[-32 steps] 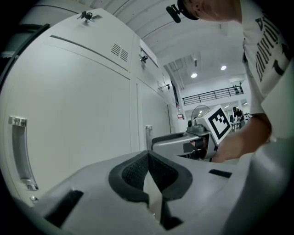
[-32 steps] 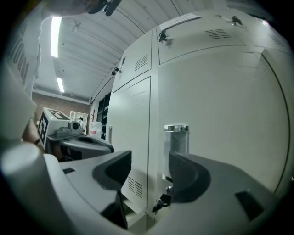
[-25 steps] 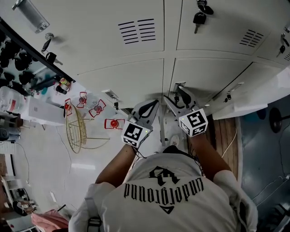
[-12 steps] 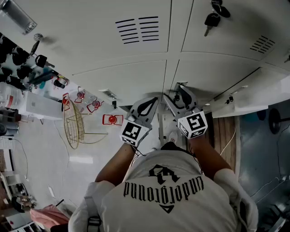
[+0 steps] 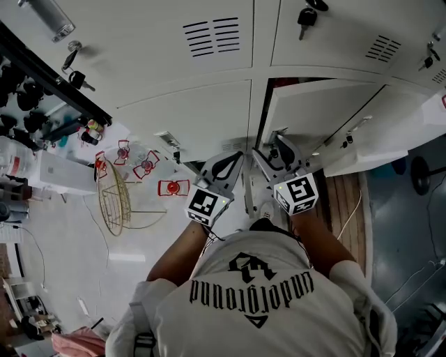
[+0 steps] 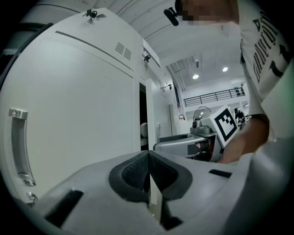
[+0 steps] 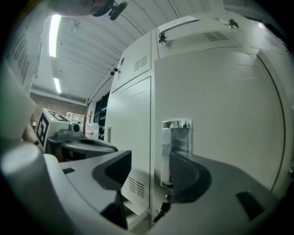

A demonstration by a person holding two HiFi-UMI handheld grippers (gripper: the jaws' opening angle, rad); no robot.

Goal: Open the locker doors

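Note:
White metal lockers fill the head view. The lower right door (image 5: 313, 115) stands ajar, with a dark gap along its top and hinge side. My right gripper (image 5: 273, 148) is at that door's near edge. In the right gripper view it (image 7: 150, 173) is open, and its jaws straddle the door edge (image 7: 151, 137) and the clear handle (image 7: 177, 147); the handle sits against the right finger. My left gripper (image 5: 233, 159) hangs beside it, shut on nothing, pads together (image 6: 149, 179). It faces the closed lower left door (image 5: 188, 122) and that door's handle (image 6: 20, 147).
Another door (image 5: 380, 143) further right stands wide open. Keys hang in the upper locks (image 5: 304, 17). A gold wire rack (image 5: 118, 199) and small red stands (image 5: 174, 188) sit on the floor at left. A shelf of dark things (image 5: 28, 97) runs along the far left.
The lower right door has swung out from shut to ajar, showing a dark gap along its top. Both grippers have stayed almost where they were.

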